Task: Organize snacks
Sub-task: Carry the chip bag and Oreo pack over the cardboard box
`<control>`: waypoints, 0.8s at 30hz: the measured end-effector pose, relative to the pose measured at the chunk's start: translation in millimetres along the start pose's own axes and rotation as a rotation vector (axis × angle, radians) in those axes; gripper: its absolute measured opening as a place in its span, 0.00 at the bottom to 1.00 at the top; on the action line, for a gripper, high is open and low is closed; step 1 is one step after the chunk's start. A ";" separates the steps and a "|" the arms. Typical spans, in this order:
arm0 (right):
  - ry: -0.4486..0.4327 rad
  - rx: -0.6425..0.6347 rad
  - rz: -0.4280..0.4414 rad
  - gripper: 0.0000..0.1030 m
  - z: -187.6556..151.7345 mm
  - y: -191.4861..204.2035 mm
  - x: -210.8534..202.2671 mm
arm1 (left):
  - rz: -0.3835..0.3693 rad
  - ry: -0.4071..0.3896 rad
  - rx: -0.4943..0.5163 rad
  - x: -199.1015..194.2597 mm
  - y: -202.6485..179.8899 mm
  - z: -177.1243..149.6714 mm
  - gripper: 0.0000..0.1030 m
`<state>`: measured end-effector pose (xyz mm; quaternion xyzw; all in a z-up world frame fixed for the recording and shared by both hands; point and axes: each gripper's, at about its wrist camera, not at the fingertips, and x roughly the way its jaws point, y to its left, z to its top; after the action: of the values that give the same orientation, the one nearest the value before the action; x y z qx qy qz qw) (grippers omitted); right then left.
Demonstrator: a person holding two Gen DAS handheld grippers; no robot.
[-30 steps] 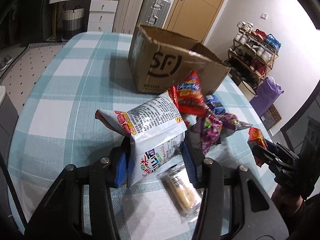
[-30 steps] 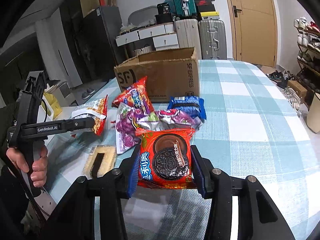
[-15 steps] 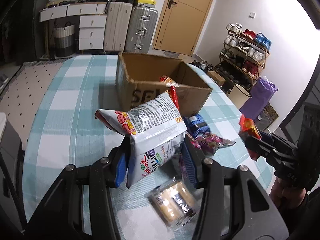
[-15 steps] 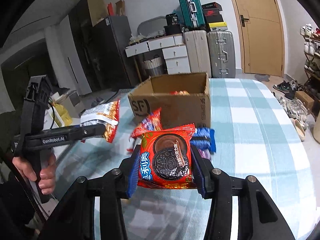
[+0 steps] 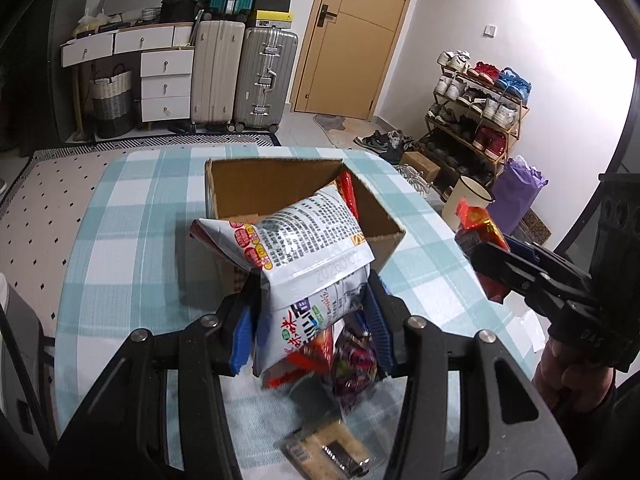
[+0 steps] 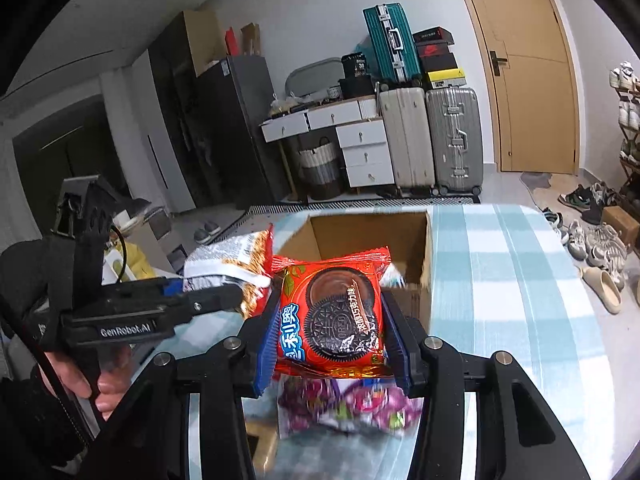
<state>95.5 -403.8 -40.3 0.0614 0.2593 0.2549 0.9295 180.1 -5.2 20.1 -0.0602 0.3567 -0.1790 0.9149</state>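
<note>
Carrying step: left gripper (image 5: 312, 320) clamps a white bag (image 5: 308, 248), right gripper (image 6: 330, 340) a red pack (image 6: 332, 312). Next, release both over the box (image 5: 280, 176).

open box (image 5: 296, 200) on table (image 5: 132, 240), snacks (image 5: 352, 364) before it

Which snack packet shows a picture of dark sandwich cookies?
The red Oreo packet, clamped in the right tool. The left tool's white packet shows mostly printed text.
</note>
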 end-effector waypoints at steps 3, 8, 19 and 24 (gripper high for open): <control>-0.005 0.005 0.003 0.45 13.9 -1.6 3.9 | -0.002 0.003 0.007 5.0 -2.1 15.7 0.44; -0.012 0.012 0.014 0.45 38.0 -5.5 13.4 | -0.002 0.001 0.026 14.7 -4.6 43.7 0.44; 0.007 0.047 0.034 0.45 80.9 -25.1 53.3 | 0.001 0.040 0.033 53.1 5.0 91.3 0.44; 0.032 0.059 0.030 0.45 88.5 -34.8 73.9 | -0.003 0.072 0.022 80.9 15.2 106.4 0.44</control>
<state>210.7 -394.9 -6.3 0.0884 0.2807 0.2620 0.9191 311.2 -22.9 44.0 -0.0443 0.3872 -0.1861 0.9019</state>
